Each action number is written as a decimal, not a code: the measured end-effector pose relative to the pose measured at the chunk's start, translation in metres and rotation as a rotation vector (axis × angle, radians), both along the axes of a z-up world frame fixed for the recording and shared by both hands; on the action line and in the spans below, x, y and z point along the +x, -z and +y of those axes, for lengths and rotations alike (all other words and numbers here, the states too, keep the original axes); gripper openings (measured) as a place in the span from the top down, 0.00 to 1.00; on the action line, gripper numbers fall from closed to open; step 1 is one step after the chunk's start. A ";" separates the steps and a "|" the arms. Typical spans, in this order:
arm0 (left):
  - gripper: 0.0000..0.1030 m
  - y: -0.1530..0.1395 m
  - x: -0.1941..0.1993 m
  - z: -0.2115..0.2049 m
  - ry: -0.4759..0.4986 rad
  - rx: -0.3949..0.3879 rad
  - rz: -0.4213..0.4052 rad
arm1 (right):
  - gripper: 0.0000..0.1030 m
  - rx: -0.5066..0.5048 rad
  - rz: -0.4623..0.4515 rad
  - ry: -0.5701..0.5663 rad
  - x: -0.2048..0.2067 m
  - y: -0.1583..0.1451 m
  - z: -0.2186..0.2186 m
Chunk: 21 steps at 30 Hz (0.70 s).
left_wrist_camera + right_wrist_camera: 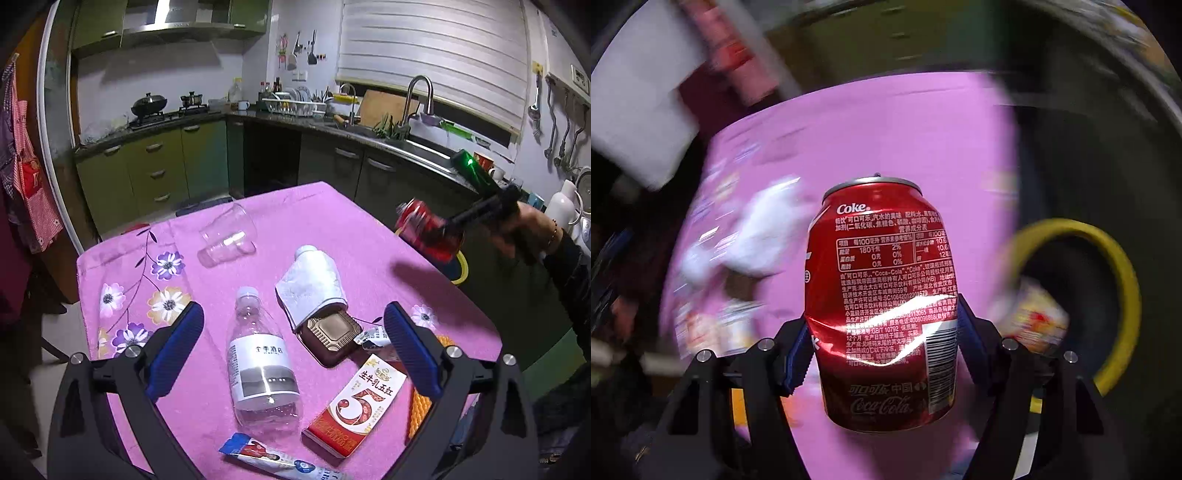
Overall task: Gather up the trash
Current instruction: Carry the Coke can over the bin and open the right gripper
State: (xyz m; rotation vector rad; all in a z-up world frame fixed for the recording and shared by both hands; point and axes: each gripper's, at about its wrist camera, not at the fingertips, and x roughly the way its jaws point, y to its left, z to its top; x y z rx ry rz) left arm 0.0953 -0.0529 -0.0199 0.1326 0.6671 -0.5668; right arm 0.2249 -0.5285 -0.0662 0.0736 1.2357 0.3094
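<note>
Pink floral tablecloth [122, 280]; wok [149, 104] on stove; faucet [419, 94] over sink.

Landmark: water bottle [260, 363]. Left of it, bare table [207, 266] gives open passage. Directly right, tissue-covered box [317, 306] and milk carton [356, 406] block. Beyond it, tipped plastic cup [227, 236] obstructs. Sachet [269, 459] blocks the near side.

One can [882, 302], one bottle [260, 360], one cup [227, 236]

Dim indoor light, fisheye-bent edges — right wrist view motion-blurred, white glare on the can [882, 295].
</note>
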 end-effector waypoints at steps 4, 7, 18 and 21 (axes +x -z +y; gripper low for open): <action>0.09 0.005 0.003 -0.004 -0.006 0.009 0.021 | 0.34 -0.086 0.066 0.213 0.017 0.033 -0.078; 0.09 0.007 0.006 -0.005 -0.021 0.037 0.032 | 0.34 -0.151 0.130 0.291 0.030 0.071 -0.111; 0.09 0.010 0.006 -0.008 -0.036 0.102 0.056 | 0.32 -0.235 0.167 0.355 0.056 0.111 -0.135; 0.09 0.015 0.010 -0.012 -0.027 0.121 0.087 | 0.31 -0.240 0.133 0.341 0.052 0.096 -0.132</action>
